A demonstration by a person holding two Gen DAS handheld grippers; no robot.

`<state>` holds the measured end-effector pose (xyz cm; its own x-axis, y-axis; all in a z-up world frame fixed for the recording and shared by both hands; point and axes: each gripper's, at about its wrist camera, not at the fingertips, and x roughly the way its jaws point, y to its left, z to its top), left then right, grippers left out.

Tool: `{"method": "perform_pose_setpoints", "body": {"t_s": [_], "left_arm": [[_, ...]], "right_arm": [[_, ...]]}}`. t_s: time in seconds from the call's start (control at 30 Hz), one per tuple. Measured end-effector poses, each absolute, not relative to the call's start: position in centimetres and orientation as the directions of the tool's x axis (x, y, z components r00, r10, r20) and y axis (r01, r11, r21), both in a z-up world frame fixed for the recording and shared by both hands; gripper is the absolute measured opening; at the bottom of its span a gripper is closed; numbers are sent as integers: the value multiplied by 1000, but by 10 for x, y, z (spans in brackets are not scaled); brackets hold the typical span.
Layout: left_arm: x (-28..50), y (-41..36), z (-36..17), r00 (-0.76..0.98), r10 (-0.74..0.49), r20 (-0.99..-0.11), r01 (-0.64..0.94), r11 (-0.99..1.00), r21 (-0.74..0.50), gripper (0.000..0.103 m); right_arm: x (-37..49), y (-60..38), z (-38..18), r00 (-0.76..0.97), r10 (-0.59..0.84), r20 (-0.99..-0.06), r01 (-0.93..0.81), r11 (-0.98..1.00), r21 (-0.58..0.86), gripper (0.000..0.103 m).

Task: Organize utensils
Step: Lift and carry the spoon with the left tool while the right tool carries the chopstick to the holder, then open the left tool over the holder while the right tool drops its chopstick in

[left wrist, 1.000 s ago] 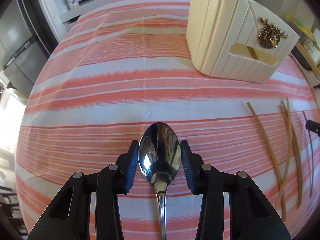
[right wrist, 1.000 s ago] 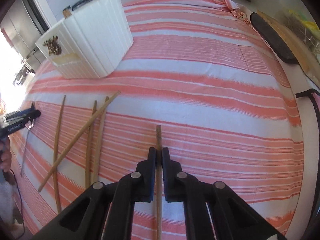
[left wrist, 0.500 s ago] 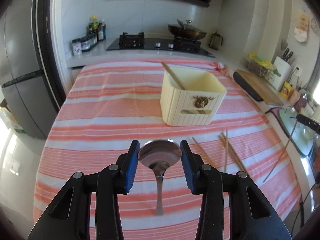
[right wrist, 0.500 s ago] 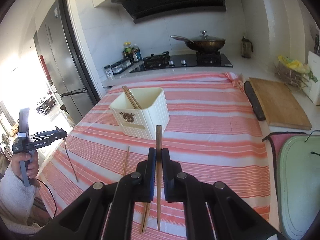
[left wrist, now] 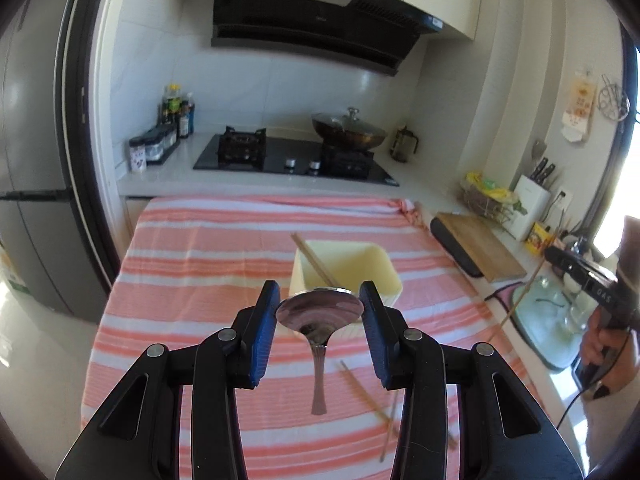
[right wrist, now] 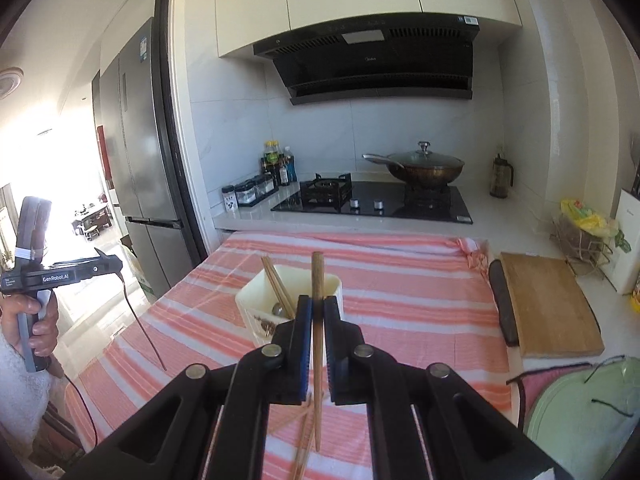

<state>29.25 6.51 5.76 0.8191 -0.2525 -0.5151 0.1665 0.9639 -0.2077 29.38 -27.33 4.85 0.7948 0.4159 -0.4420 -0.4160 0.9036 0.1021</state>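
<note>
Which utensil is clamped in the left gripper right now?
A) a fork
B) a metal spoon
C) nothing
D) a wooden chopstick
B: in the left wrist view the left gripper has its blue pads on the bowl of a metal spoon, handle hanging down.

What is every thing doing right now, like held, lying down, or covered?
Spoon: held in left gripper, lifted.
Chopstick: clamped in right gripper, lifted.
Utensil box: upright, chopsticks inside.
Loose chopsticks: lying on tablecloth.
Wok: lid on.

A glossy polished metal spoon (left wrist: 320, 312), a matt brown wooden chopstick (right wrist: 317, 344), a smooth ribbed cream plastic holder box (left wrist: 390, 280), and a coral-and-white striped woven tablecloth (left wrist: 208, 248).
</note>
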Motion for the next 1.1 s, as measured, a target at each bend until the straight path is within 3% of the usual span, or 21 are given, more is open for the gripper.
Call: {"method": "perform_pose_setpoints", "body": {"t_s": [0.23,0.33,0.5,0.6,0.73,0.9,0.93,0.97,1.03,1.1], "left_arm": [[352,51,110,914,-210,-347,125,960,-252,42],[384,40,100,926,-168,-338,86,966,-244,42],[443,31,51,861,-178,-477,53,963,-263,41],[472,27,16,789,-190,-585,37,964,-264,41],[499,22,-28,670,-198,-715,5,965,-263,41],[510,14,-56,601,-213,-770,2,964,-265,43],[510,14,-58,598,-216,-772,-5,962,-273,45],[507,16,-58,597,-224,-770,-7,958,-285,51],[496,19,-54,604,-229,-764,1,958,-286,60],[479,20,-48,613,-204,-763,25,971,-239,67]], "right_arm": [[348,-233,93,849,436,-299,-438,897,67,6],[373,-211,96,871,428,-241,-432,901,42,6],[409,-174,65,855,450,-258,-467,884,-6,6],[440,-161,32,812,455,-367,-491,871,-6,6],[488,-142,-14,676,423,-604,-520,854,17,6],[511,-145,-43,625,431,-651,-485,868,108,9],[512,-148,-47,619,439,-652,-471,871,139,16],[511,-152,-50,617,447,-648,-460,873,164,30],[499,-161,-49,645,459,-611,-444,876,188,42],[483,-173,-46,677,463,-572,-437,878,194,42]]}}
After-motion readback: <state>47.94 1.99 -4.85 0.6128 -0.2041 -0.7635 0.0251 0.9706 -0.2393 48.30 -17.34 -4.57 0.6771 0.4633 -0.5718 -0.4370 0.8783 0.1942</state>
